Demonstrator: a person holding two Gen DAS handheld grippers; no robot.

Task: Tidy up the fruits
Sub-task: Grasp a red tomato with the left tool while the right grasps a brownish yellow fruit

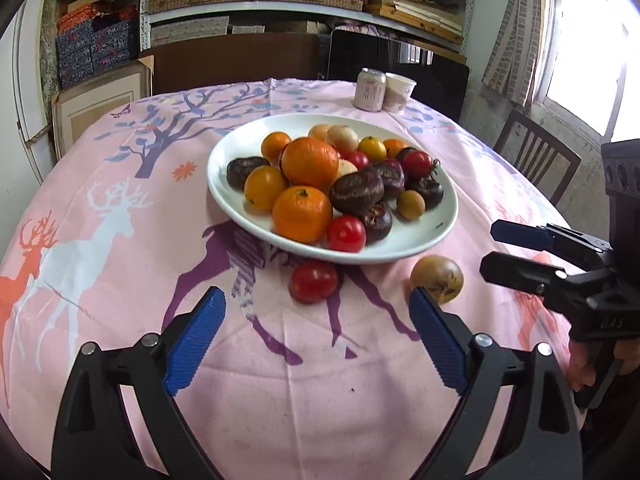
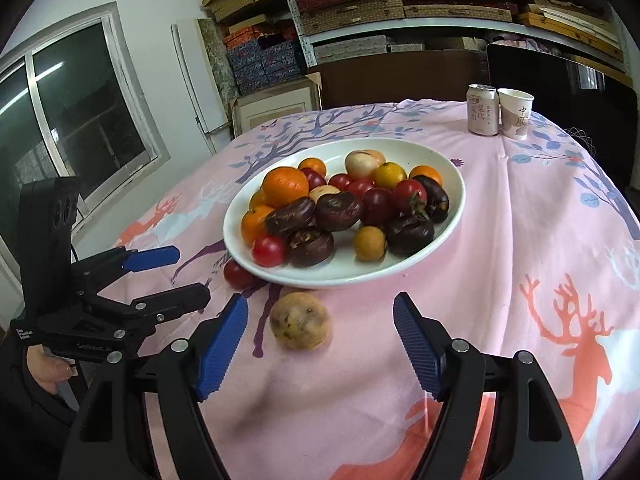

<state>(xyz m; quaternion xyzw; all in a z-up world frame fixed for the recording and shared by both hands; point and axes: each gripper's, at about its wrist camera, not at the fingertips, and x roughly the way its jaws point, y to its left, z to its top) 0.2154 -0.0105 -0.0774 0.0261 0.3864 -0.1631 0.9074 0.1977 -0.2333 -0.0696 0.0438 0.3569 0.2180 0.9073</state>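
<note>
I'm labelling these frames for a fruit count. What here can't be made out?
- Fruit in the plate: the lower layer is hidden by the pile on top in both views, so no exact count.
- Red tomato on the cloth: half hidden by the plate rim in the right wrist view.
- Can and cup: print too small to read; contents not visible.

Plate point(image 1: 436, 236): white, oval, heaped with oranges, tomatoes, dark purple fruits.
Loose tomato point(image 1: 313, 281): red, on cloth, touching plate rim at 6 o'clock.
Loose brown fruit point(image 1: 437, 279): round, speckled, near rim at 5 o'clock.
</note>
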